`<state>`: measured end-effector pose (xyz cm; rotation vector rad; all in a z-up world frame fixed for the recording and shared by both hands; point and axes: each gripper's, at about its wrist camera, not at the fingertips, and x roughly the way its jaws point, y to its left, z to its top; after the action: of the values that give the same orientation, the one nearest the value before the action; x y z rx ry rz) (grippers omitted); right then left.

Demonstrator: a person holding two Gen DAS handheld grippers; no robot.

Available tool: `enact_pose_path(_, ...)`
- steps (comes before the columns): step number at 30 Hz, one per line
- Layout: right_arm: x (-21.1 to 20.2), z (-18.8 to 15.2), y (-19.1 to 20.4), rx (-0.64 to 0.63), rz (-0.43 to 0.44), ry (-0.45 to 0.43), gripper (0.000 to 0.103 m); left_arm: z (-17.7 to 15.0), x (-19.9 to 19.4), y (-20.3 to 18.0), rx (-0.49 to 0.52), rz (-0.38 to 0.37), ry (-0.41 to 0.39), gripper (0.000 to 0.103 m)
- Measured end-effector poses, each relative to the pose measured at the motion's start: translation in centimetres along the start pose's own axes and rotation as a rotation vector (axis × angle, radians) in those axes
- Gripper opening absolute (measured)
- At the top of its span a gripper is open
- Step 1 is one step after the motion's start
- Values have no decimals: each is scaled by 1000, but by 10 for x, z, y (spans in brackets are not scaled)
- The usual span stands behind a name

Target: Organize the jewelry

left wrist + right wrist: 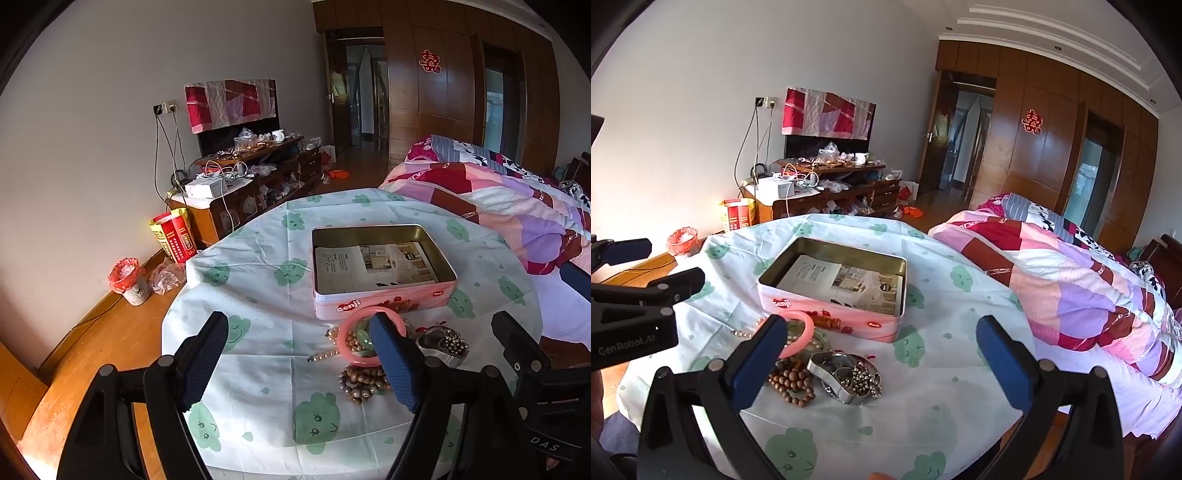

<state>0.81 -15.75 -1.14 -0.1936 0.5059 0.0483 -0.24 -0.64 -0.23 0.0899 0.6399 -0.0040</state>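
Observation:
A pile of jewelry lies on the round table in front of an open pink tin (380, 295) (834, 314) with a leaflet inside. The pile holds a pink bangle (345, 345) (805, 330), a brown bead bracelet (364, 384) (792, 382), a silver band with a beaded chain (445, 345) (849, 376) and a pearl strand (325, 356). My left gripper (306, 358) is open and empty, hovering just left of the pile. My right gripper (882, 365) is open and empty, above the silver band. The left gripper also shows in the right wrist view (650, 266).
The table has a white cloth with green prints (266, 373) (934, 369). A bed with a patchwork quilt (498, 206) (1071, 280) lies at the right. A cluttered wooden cabinet (251, 184), a red bag (175, 240) and a small bin (129, 280) stand by the far wall.

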Motion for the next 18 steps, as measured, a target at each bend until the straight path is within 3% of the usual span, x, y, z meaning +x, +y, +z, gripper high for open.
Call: enact_pose_path(18,2,0,0,-8,5,5,103,2,3,6,0,1,5,79)
